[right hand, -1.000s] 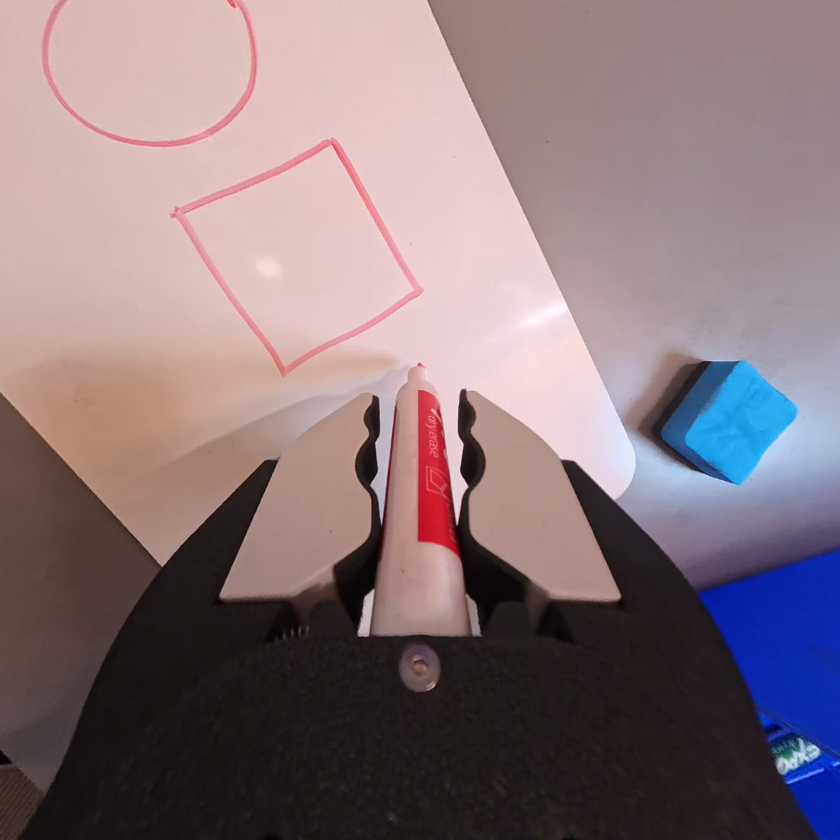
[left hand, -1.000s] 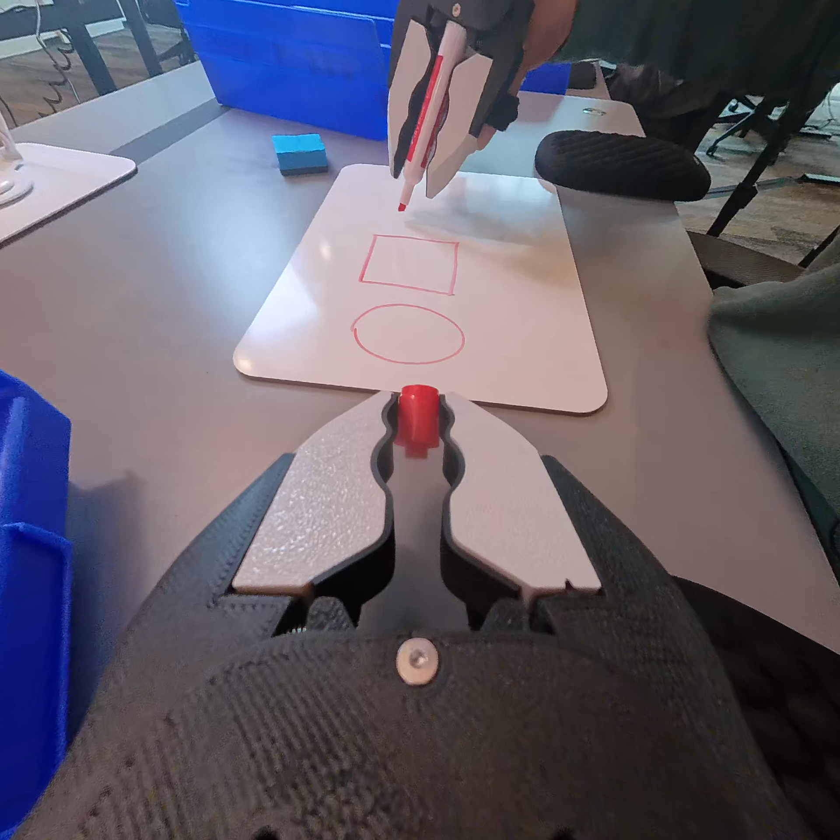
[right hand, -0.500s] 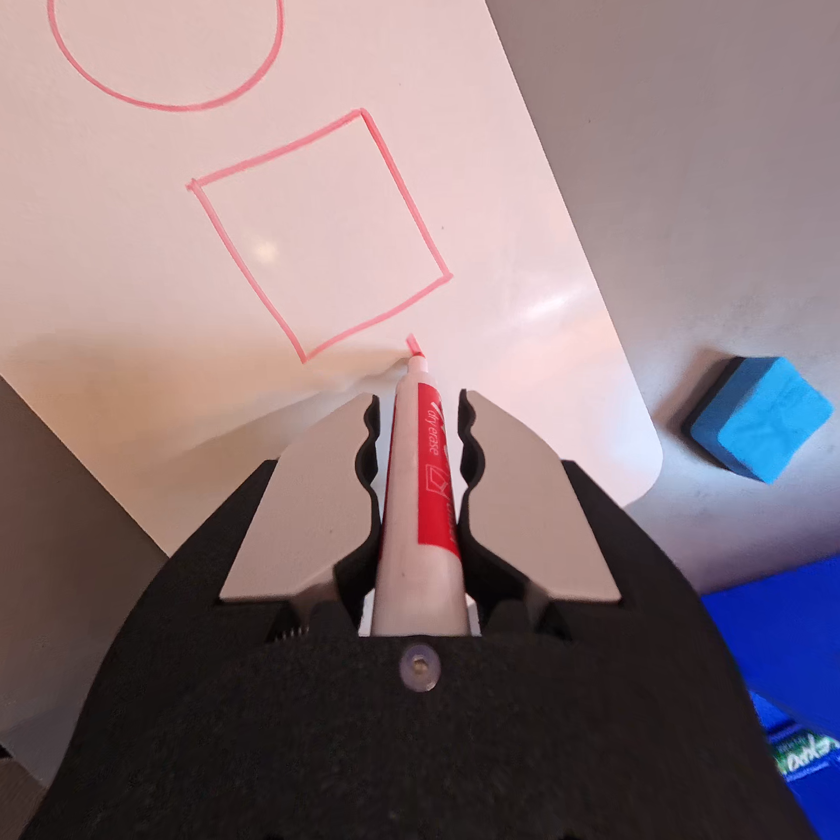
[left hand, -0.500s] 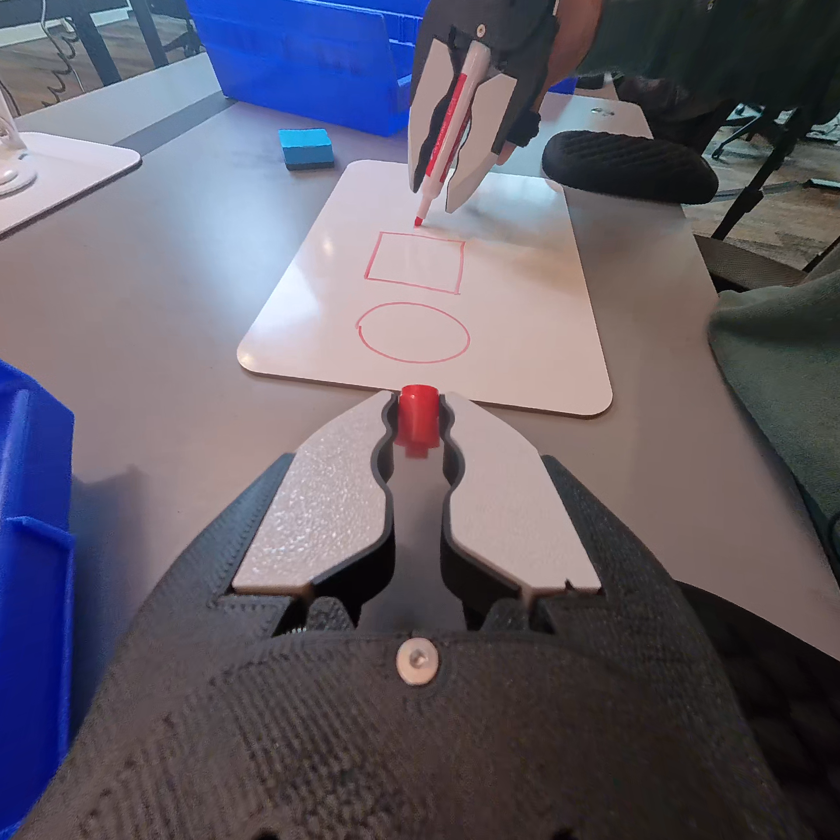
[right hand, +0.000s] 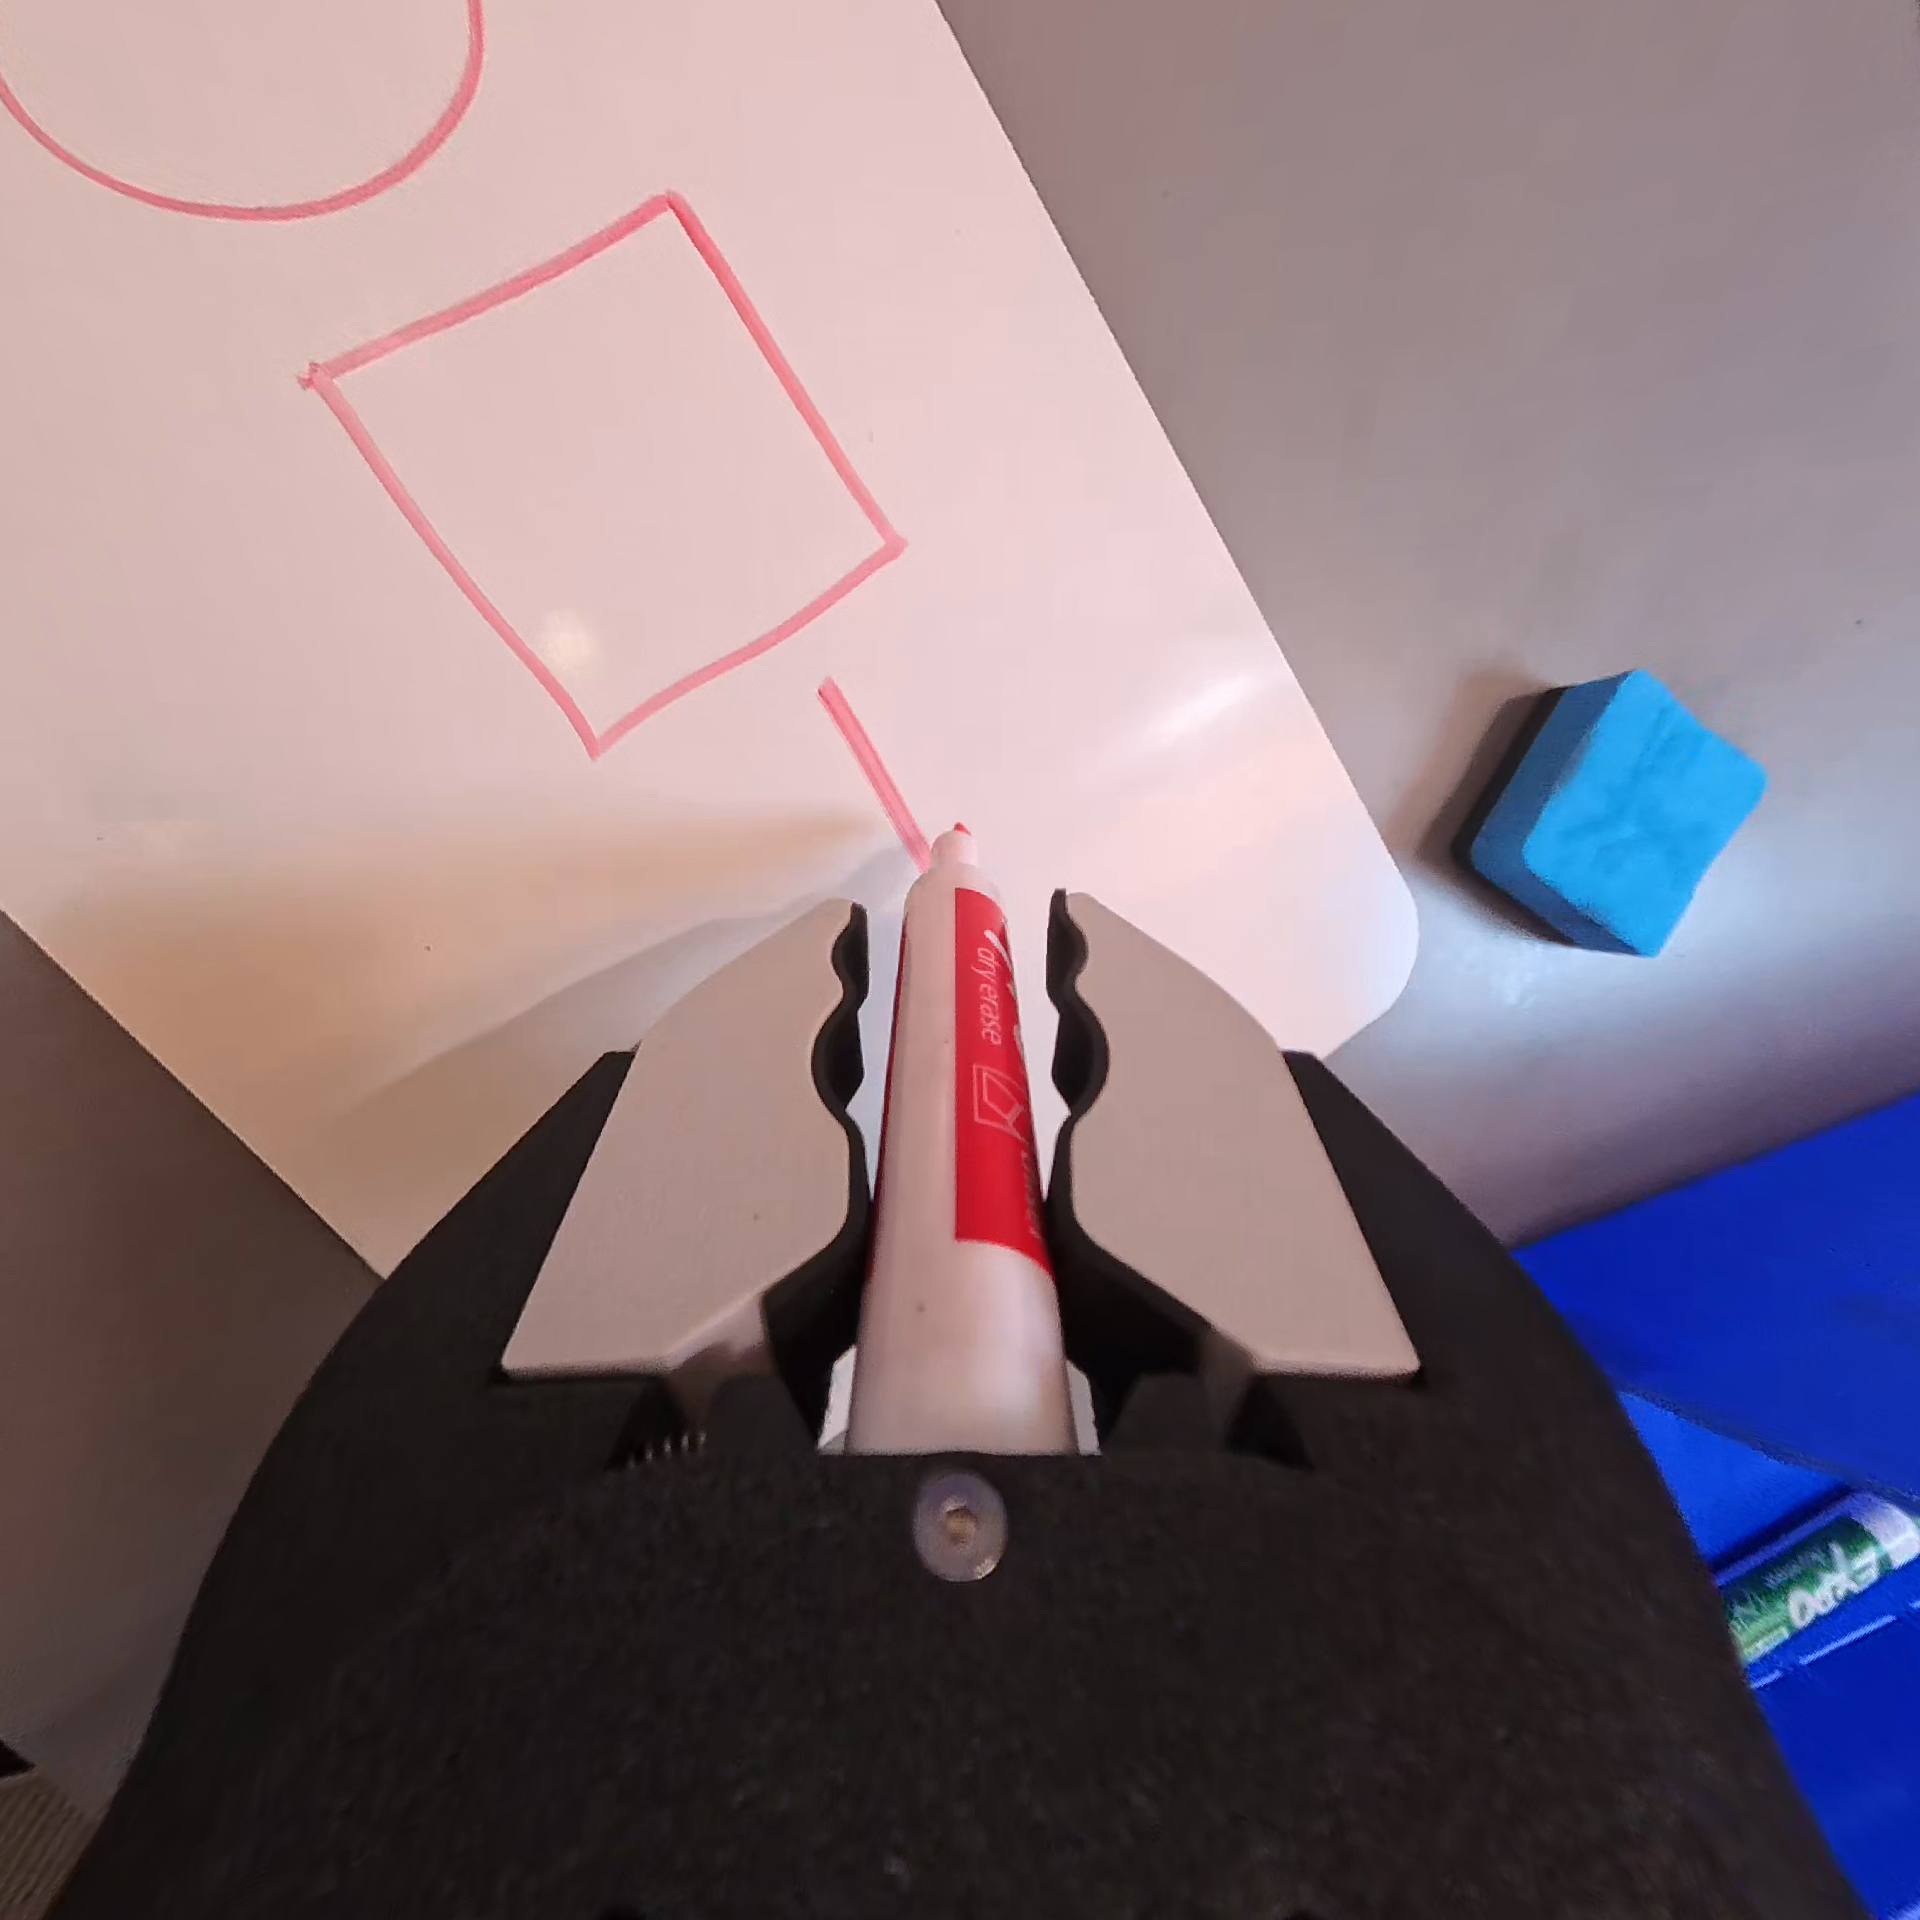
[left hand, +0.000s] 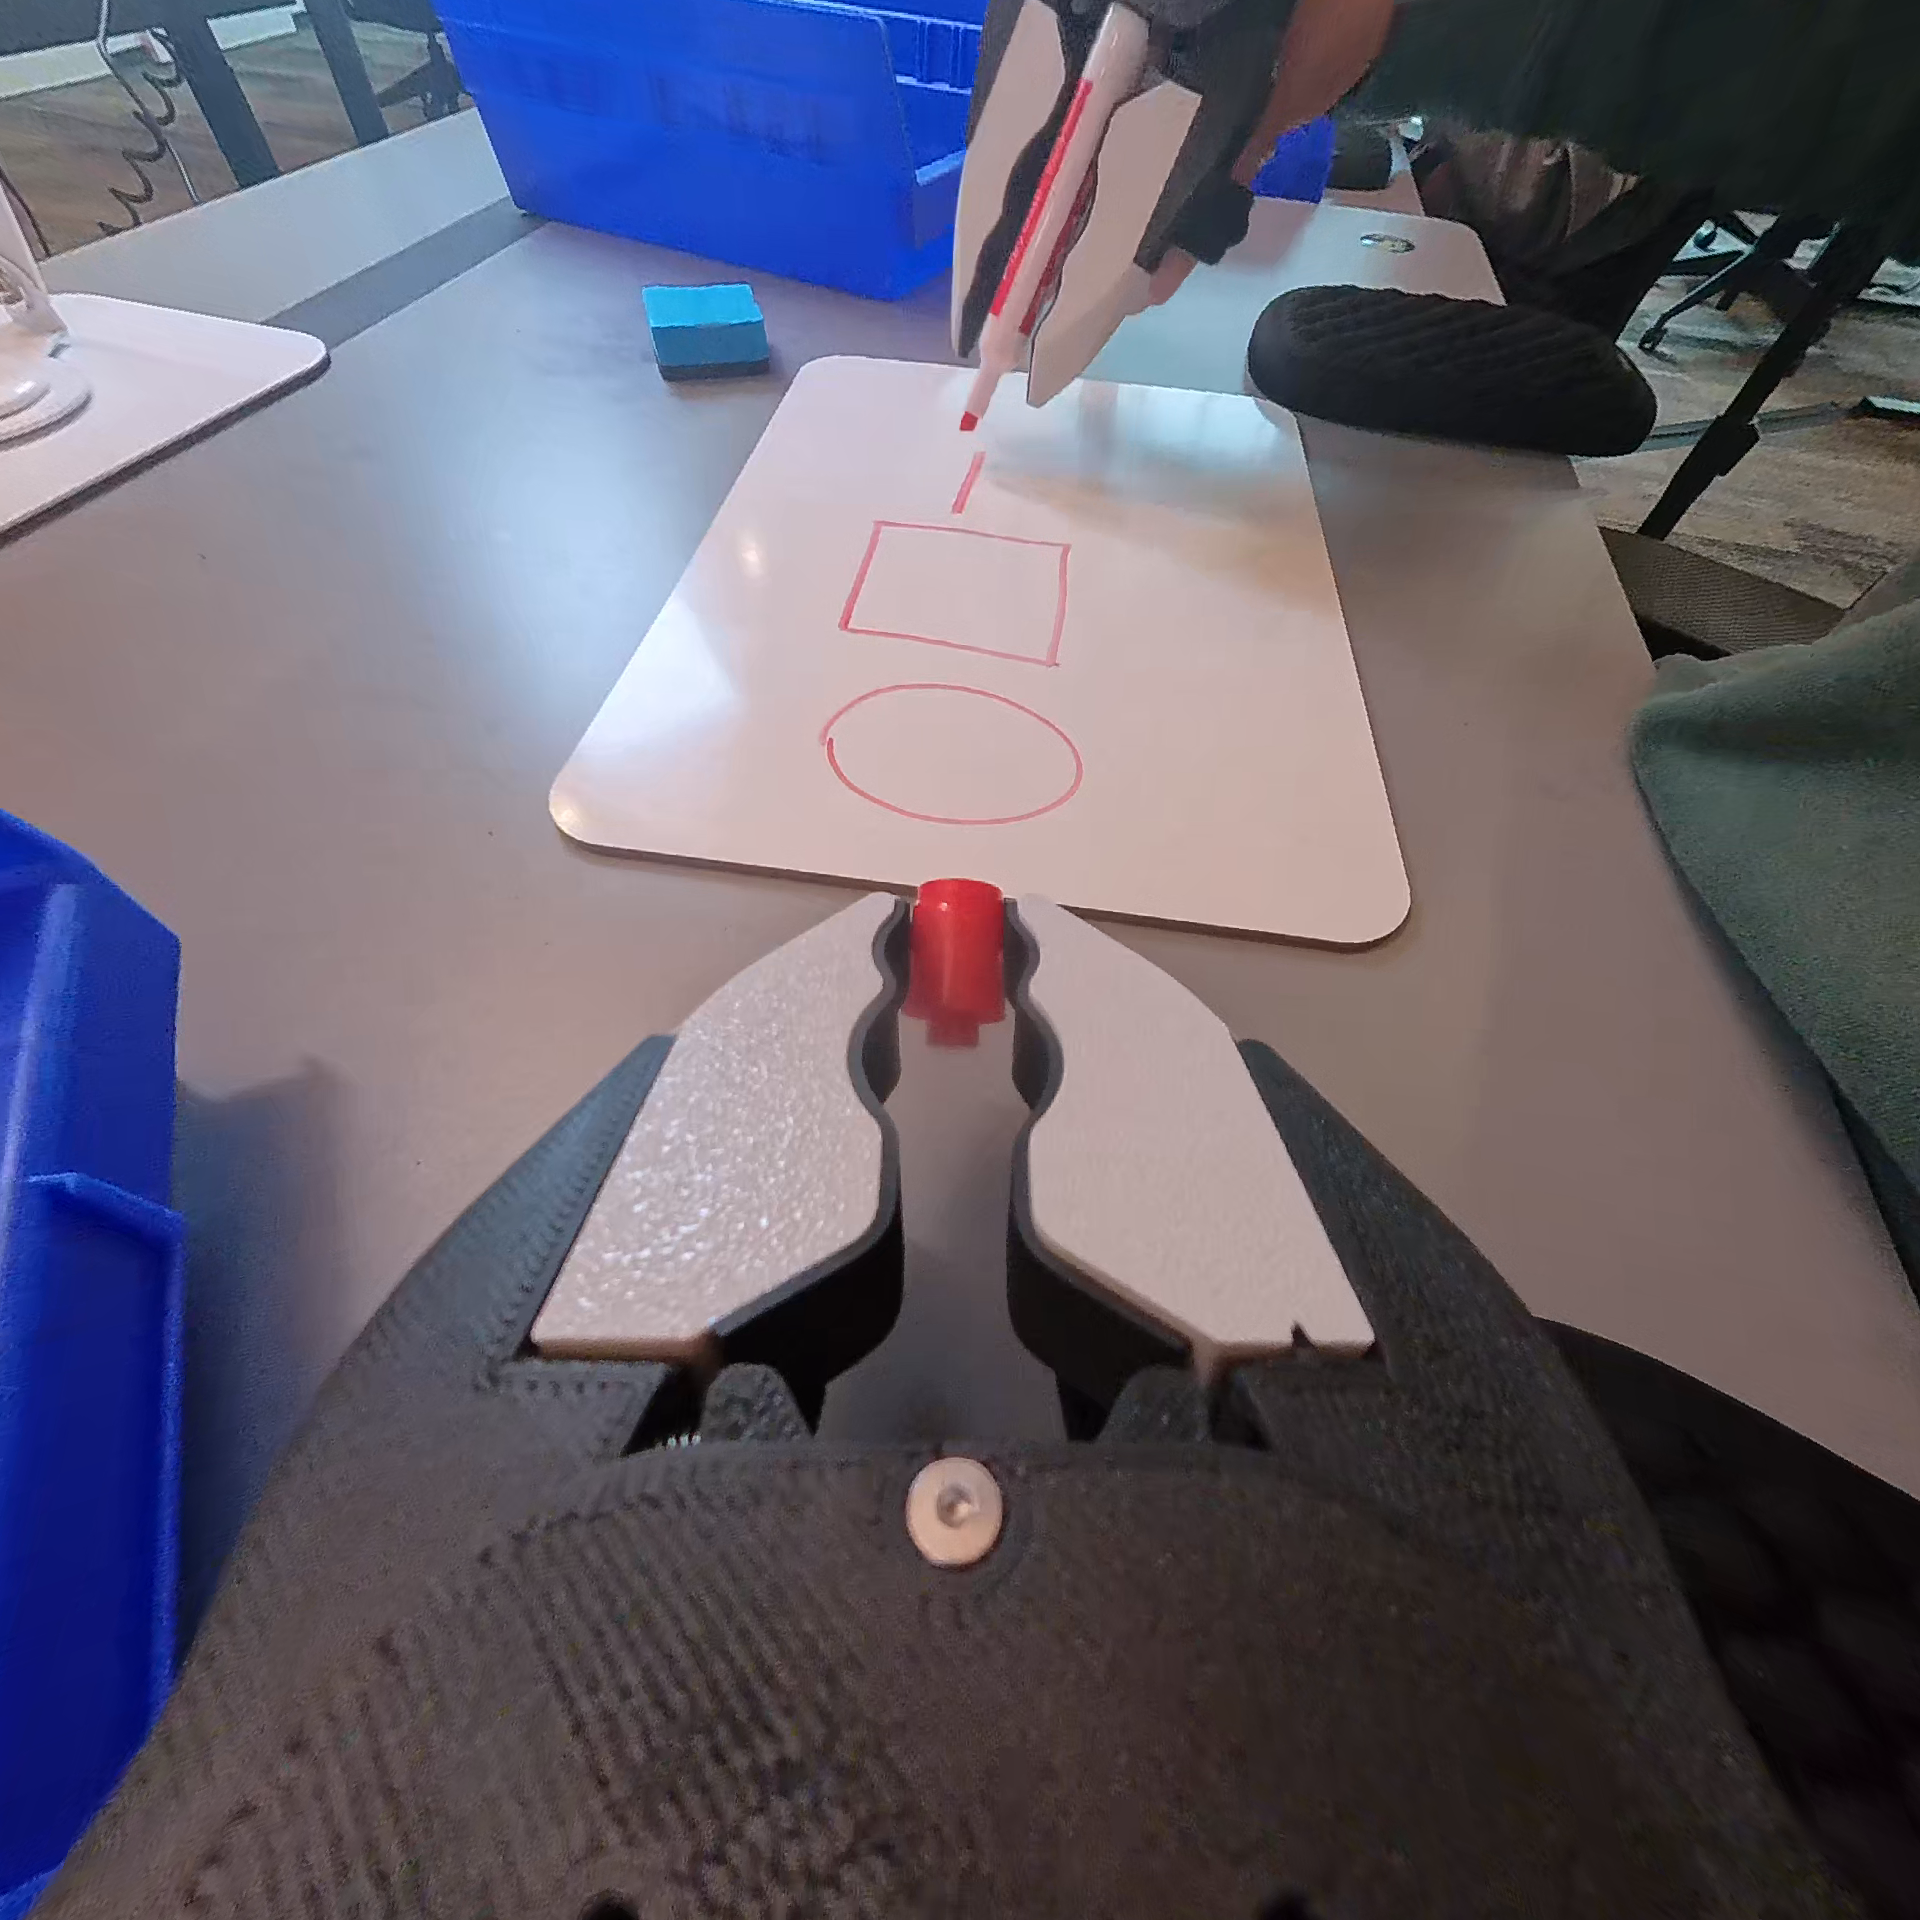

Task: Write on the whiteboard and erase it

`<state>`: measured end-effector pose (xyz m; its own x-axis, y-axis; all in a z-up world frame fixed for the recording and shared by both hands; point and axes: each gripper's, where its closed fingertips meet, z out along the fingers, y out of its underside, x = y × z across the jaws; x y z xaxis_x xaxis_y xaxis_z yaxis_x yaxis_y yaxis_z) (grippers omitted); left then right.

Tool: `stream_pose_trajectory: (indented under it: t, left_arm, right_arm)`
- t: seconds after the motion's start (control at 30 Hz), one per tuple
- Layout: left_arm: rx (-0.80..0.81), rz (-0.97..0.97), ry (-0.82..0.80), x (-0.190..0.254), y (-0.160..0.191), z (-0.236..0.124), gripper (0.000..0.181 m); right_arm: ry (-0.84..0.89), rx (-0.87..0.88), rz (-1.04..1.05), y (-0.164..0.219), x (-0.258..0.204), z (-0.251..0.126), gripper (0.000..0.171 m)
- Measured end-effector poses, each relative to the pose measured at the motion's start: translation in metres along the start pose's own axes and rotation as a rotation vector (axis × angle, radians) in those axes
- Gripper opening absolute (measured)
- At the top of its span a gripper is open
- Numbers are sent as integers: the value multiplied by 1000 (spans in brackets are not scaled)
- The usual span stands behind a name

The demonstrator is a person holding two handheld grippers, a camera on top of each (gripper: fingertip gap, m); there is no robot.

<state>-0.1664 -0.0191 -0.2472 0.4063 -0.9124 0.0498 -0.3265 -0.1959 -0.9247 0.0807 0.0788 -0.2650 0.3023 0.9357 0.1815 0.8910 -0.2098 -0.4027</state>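
Observation:
A white whiteboard (left hand: 1195, 727) lies flat on the grey table, also in the right wrist view (right hand: 208, 675). It bears a red circle (left hand: 954, 754), a red square (left hand: 956, 592) and a short red line (left hand: 968, 484). My right gripper (right hand: 956, 914) is shut on a red-and-white marker (right hand: 961, 1122), its tip at the far end of the line; it shows in the left wrist view (left hand: 1023, 374) with the marker (left hand: 1039, 218). My left gripper (left hand: 953, 914) is shut on the red marker cap (left hand: 953, 956) just before the board's near edge. A blue eraser (left hand: 707, 327) lies left of the board (right hand: 1610, 810).
A blue bin (left hand: 727, 125) stands behind the eraser. Another blue bin (left hand: 73, 1247) is at my near left. A black chair armrest (left hand: 1444, 369) and grey fabric (left hand: 1808, 831) are at the right. A white base plate (left hand: 135, 384) lies far left. A green marker (right hand: 1818, 1569) lies in a bin. Across from one pair of fingers to the other is roughly 25 cm. The blue eraser (left hand: 707, 327) is about 12 cm from my right fingertips and 35 cm from my left. Seen from the right wrist view (right hand: 1574, 760) as well.
The right gripper has drawn a short red line away from the square toward the board's far end. The left gripper has stayed in place with the cap.

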Motion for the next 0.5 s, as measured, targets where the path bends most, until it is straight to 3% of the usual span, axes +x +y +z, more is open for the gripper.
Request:
stream_pose_trajectory:
  t: [0.5]
  left_arm:
    - [5, -2, 8, 1, -1, 0, 17]
  right_arm:
    - [-4, -42, -10, 3, 0, 13, 34]
